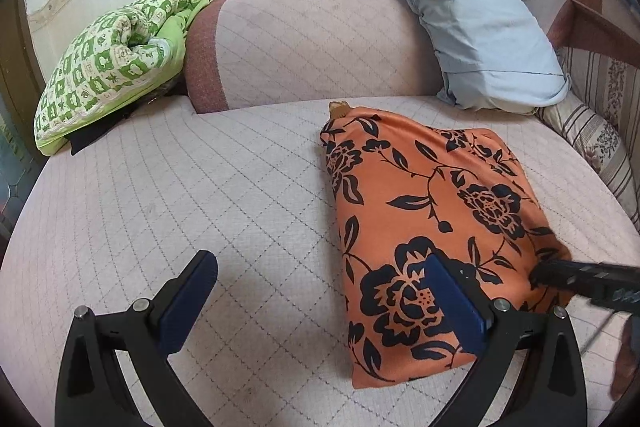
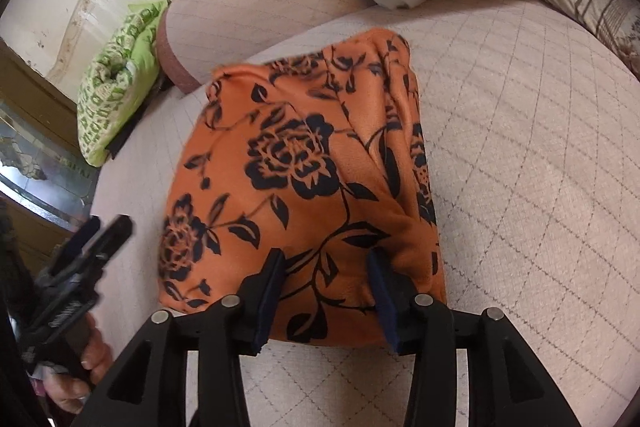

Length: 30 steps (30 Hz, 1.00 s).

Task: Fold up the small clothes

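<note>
The orange cloth (image 1: pixel 432 211) has big black flowers and leaves on it. It is folded into a thick, puffy block and lies flat on the pink bed cover (image 1: pixel 200 195). Its top is smooth, and one long side shows soft rolled folds.

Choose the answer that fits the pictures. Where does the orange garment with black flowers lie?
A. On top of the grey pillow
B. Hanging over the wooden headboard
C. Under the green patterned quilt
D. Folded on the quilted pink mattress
D: the orange garment lies as a folded bundle directly on the quilted pink mattress, apart from the grey pillow and the green patterned quilt behind it.
</note>
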Available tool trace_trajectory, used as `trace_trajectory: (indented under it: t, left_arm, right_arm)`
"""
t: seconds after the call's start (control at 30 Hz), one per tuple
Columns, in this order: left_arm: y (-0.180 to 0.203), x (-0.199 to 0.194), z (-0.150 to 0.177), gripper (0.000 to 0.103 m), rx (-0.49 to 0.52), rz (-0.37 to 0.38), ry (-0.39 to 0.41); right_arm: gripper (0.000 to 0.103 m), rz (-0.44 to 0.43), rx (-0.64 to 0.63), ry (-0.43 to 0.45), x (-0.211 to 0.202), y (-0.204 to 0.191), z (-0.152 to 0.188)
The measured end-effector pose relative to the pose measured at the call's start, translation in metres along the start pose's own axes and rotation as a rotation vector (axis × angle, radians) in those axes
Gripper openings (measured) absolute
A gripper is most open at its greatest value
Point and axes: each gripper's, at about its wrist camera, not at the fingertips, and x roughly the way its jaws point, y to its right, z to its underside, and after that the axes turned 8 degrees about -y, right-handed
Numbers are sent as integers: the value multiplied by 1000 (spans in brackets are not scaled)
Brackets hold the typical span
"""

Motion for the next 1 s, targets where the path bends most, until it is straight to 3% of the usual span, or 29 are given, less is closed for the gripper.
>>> trace_trajectory:
  t: [0.1,0.2,0.37,0.57,0.67,0.8,0.93,1.0]
  left_arm:
    - [0,8,-2,103,7,-5,-16]
    - [-7,18,-8,103,-5,29,-49]
    - [-35,35,-22,103,-82,170,-111]
    - [-55,67,-23,103,-170,363,-256]
    - [-45,79,-23,103,-169,479,-291]
    - [-24,95,-28,103,-154,552,-331]
    - [-2,116,-28,103,-160,601,-392]
    - [5,117,-30,103,-160,628,-371]
  right_arm:
    - [57,-20,-31,58,-17,-1,-4]
    - [60,-26,-18,109,-27,11,-11]
    - [61,-117,87,58,-17,46,-28]
    - [65,-181,116,38,-1,66,-34]
    - [68,-196,137,35,5,81,-37]
    - [72,-264,148,-9,21,93,-42]
    - [73,-394,185,-19,39,105,-47]
    - [73,-421,176,-13,44,102,-50]
